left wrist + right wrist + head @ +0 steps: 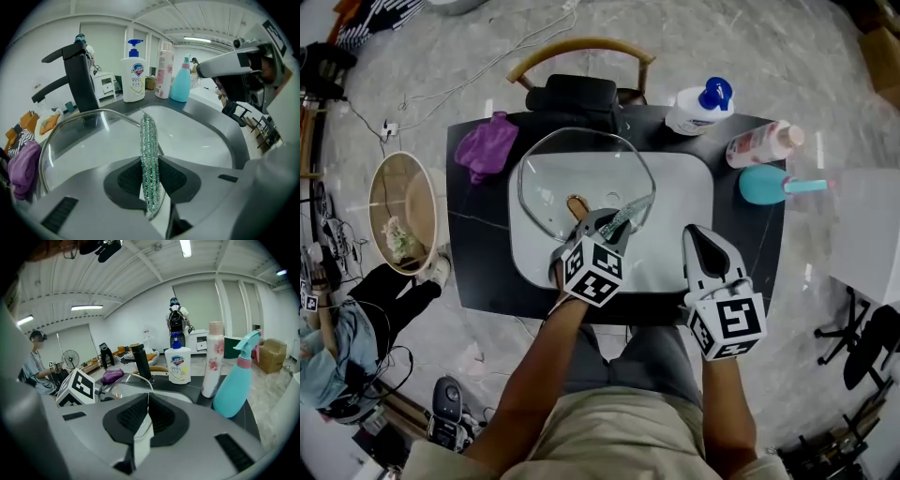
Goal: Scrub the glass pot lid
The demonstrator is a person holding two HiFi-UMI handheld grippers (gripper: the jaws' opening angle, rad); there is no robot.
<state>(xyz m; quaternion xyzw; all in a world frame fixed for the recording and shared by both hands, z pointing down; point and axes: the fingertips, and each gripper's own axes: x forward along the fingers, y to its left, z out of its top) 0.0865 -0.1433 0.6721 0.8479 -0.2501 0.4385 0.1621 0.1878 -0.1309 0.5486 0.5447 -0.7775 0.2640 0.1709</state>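
The left tongs are clamping a glittery green scrubber strip, whose lower end is disappearing behind their pads. The strip is reaching forward to the near rim of the glass pot lid, which is lying over the white sink just ahead of these tongs. Whether strip and glass are touching is hard to tell. A brownish piece under the glass is showing too dimly to name.

The right tongs are hovering closed and empty beside the left pair, over the sink's front edge.

Beyond both pairs, on the dark surface, a black faucet, a soap pump bottle, a pink bottle and a teal sprayer are standing — with a purple cloth lying left of the left tongs.
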